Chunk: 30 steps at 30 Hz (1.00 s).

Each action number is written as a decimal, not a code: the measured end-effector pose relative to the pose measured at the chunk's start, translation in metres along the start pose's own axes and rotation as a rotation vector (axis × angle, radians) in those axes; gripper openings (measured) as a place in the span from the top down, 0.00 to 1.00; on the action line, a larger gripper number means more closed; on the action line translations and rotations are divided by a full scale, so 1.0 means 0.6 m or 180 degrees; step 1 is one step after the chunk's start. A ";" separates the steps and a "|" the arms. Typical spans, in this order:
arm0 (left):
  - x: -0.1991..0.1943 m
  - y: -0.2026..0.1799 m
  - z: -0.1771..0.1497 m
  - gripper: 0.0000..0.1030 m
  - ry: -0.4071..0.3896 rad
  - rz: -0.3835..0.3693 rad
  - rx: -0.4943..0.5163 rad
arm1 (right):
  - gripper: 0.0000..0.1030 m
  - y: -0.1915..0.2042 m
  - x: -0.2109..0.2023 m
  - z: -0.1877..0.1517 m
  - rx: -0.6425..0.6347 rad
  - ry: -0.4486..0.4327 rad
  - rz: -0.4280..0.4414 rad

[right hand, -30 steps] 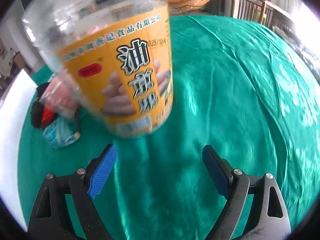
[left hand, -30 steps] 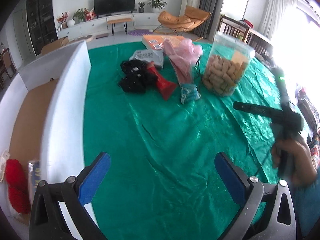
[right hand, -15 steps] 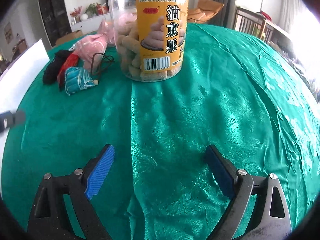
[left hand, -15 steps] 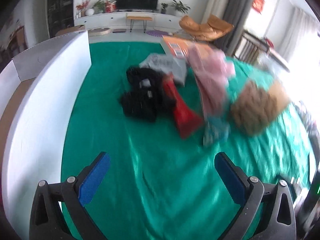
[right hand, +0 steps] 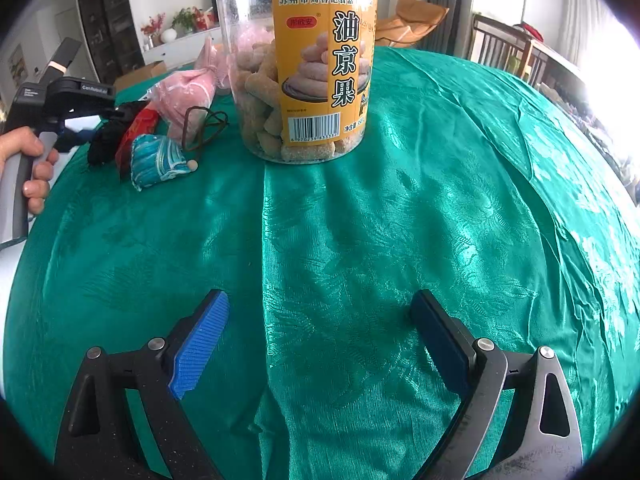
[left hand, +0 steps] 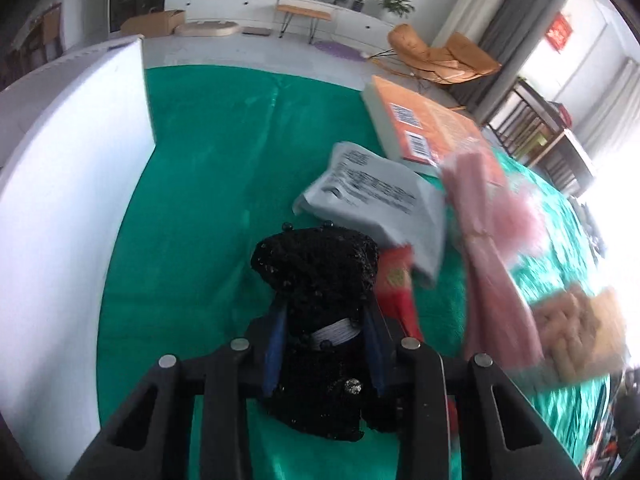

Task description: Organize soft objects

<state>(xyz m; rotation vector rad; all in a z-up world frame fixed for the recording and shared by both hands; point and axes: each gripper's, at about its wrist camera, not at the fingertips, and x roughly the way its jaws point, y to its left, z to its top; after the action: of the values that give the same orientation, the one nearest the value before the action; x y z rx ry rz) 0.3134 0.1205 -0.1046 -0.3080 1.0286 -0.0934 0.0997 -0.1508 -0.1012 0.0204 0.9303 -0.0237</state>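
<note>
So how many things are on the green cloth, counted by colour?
Black: 1, sequinned fabric bundle
Red: 1, packet
Pink: 1, fluffy bagged bundle
Grey: 1, mailer bag
Orange: 1, book
Blue: 1, patterned pouch
Clear: 1, snack jar
Total: 7

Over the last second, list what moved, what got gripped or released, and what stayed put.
The left gripper travelled from bare cloth to the pile and its jaws have just been closing; they now clamp the black sequinned item. The right gripper backed away from the snack jar, jaws open and empty. Jar, pink bag and green tablecloth stayed put.
</note>
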 end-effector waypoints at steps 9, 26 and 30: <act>-0.155 -0.026 -0.238 0.67 0.0236 -0.0060 0.0545 | 0.10 0.037 -0.029 0.019 -0.0112 0.0043 0.0623; -0.188 -0.044 -0.342 0.64 0.0179 0.0086 0.0914 | 0.56 0.115 0.000 0.124 -0.0360 0.0193 0.1006; -0.168 -0.069 -0.352 0.17 0.0116 0.0213 0.1025 | 0.56 0.027 -0.082 0.038 -0.0083 -0.0014 0.0699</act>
<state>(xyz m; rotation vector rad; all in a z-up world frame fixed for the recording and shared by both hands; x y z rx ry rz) 0.0841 0.0593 -0.1095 0.0212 1.0408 -0.2021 0.0892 -0.1346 -0.0479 0.0980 0.9197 0.1920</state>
